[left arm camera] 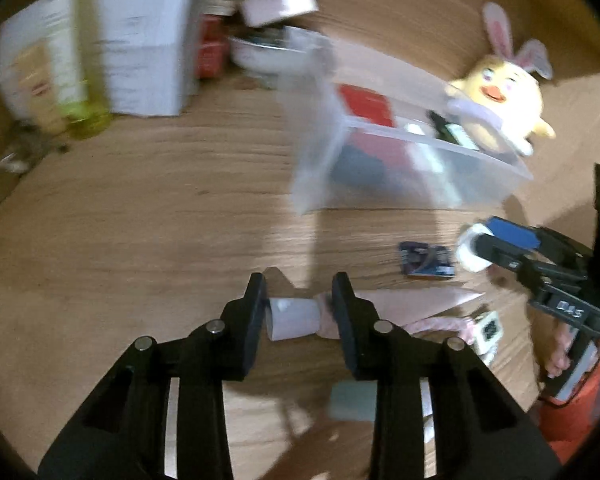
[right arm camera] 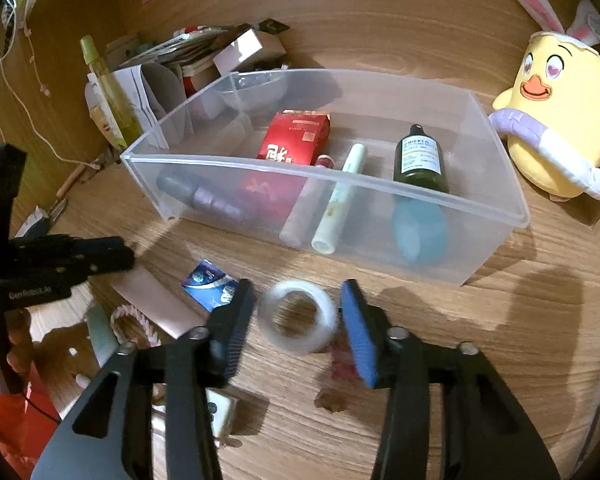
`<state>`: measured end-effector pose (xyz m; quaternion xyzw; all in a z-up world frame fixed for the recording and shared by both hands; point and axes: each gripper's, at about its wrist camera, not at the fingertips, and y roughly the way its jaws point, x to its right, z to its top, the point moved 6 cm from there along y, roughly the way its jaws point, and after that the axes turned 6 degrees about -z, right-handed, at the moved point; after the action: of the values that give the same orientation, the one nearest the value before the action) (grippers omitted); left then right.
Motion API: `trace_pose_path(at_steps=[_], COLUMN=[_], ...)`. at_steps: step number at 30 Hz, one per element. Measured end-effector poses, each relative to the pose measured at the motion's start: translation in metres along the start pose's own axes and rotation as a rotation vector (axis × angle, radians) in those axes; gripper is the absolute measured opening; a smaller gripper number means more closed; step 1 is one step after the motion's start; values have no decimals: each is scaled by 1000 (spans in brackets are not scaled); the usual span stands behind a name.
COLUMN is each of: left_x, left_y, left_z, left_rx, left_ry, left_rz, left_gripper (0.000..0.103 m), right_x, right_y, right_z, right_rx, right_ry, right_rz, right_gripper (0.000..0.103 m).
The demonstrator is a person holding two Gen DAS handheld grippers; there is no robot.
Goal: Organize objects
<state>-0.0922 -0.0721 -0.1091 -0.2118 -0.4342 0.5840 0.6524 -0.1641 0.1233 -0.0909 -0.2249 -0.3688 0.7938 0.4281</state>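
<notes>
Warm, dim indoor light tints both fisheye views orange, with dark vignetted corners and bowed edges, heavy motion smear over the left-wrist view's translucent plastic bin (left arm camera: 400,168), a sharper right-wrist view, and soft shadows on the wood-grain worktop (right arm camera: 500,320).

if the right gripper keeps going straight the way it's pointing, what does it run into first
Most likely the clear tape roll, lying on the wooden table between the right gripper's open fingers. Beyond it stands the clear plastic bin.
</notes>
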Motion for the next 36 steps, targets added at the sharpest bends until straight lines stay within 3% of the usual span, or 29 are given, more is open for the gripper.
trace_pose_path(at_steps=[2, 7, 10, 12, 18, 24, 28, 36], left_x=[-10, -22, -17, -15, 6, 11, 5, 0], left_y=[-7, -32, -46, -50, -28, -9, -9, -15], left_z=[-4, -14, -17, -19, -20, -17, -18, -26], left_rx=[10, 30, 46, 46, -10, -37, -44, -43], left_ry=[-37, -81, -24, 14, 181, 261, 205, 141], left_rz=[25, 28, 43, 58, 30, 24, 14, 106], left_gripper=[34, 34, 42, 53, 56, 56, 56, 43], right_x=[1, 6, 13, 17, 26, 19, 4, -25], right_y=[-3, -13, -18, -20, -16, -18, -24, -6], right_z=[0, -1, -5, -9, -23, -23, -15, 1], right_rx=[12, 36, 37, 31, 3, 8, 40, 40], right_ry=[2, -8, -4, -8, -9, -17, -46, -134], right_rz=[-1, -15, -33, -53, -95, -87, -69, -56], right_gripper=[56, 57, 57, 57, 57, 57, 57, 56])
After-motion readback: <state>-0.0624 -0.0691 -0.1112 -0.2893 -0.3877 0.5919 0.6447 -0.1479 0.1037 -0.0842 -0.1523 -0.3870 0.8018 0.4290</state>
